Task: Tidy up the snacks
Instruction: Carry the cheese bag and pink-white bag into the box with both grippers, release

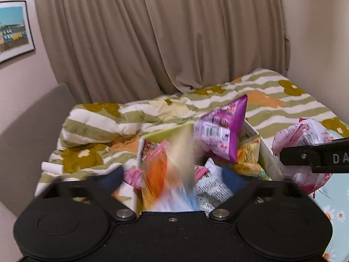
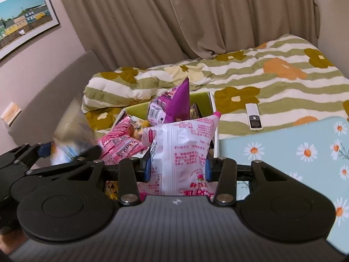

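In the left wrist view my left gripper [image 1: 171,178] is open, its blue pads [image 1: 111,179] standing clear of a blurred orange, white and blue snack bag [image 1: 168,170] between them. Just beyond is a green-lined box [image 1: 250,128] crammed with snacks, a purple bag [image 1: 220,131] sticking up out of it. My right gripper [image 2: 177,168] is shut on a white and pink snack bag [image 2: 178,148], held over the box's [image 2: 202,97] near side. The same bag [image 1: 301,135] shows at the right of the left view. The left gripper [image 2: 69,150] appears at the left of the right view.
The box rests on a bed with a green-striped flowered quilt [image 2: 272,80]. A white remote [image 2: 254,118] lies on the quilt right of the box. A pale blue daisy-print surface [image 2: 294,144] lies at the near right. Beige curtains [image 2: 174,21] hang behind; a grey headboard [image 2: 54,87] is at left.
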A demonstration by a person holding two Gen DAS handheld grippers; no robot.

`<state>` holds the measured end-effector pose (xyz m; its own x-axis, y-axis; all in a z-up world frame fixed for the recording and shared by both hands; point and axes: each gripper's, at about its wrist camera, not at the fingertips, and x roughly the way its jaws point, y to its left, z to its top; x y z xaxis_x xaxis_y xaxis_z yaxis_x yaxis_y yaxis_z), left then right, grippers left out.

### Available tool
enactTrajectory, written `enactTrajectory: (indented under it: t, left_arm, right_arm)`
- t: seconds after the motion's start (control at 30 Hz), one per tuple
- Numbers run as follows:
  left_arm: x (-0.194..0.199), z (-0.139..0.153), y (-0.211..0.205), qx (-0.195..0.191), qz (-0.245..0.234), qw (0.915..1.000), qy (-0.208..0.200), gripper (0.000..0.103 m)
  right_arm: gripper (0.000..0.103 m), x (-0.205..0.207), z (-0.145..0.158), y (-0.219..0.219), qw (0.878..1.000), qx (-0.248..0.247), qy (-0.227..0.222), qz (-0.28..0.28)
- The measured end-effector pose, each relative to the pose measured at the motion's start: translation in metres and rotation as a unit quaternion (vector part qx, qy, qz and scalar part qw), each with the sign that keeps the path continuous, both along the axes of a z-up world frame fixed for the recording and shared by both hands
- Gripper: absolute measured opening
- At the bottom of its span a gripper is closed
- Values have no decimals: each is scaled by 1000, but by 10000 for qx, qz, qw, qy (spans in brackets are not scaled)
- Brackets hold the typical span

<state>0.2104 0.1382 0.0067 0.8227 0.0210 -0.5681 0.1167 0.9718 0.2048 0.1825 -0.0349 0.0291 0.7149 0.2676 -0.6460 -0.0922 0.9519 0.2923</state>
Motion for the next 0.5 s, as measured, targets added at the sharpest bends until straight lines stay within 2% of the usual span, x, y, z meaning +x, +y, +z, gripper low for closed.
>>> enactTrajectory:
  t: [0.17,0.5]
  left_arm:
    - [-14,-8,9,-62,-67,9999,59,103]
    - [-28,2,36,-326,378,9987,43,103]
  right_arm:
    - [58,1,-11,5,9998,-108,180,-1]
    - [59,3,-5,12,9996,-210,72,161]
